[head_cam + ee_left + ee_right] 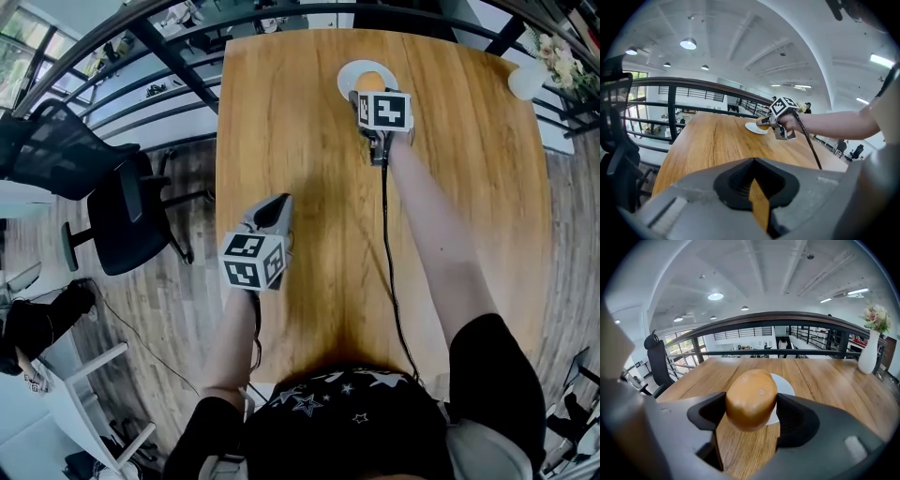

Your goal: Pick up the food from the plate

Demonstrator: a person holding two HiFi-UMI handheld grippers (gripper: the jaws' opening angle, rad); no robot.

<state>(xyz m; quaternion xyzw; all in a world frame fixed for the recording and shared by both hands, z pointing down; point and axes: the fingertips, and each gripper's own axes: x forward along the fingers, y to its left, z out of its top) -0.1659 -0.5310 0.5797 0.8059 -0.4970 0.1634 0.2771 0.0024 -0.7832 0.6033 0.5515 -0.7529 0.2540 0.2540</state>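
A brown, rounded piece of food (751,399) sits between the jaws of my right gripper (751,411), whose pads press on both its sides. It hangs over the near rim of the white plate (786,386), which is at the far middle of the wooden table (309,169). The head view shows the food (371,81) at the tip of the right gripper (371,92), over the plate (349,73). My left gripper (278,202) hovers near the table's left edge, jaws together and holding nothing. From the left gripper view, my left gripper (757,197) looks toward the plate (753,128).
A white vase with flowers (527,80) stands at the table's far right corner. A black office chair (122,216) is on the floor left of the table. A dark railing (187,89) runs behind and left of the table.
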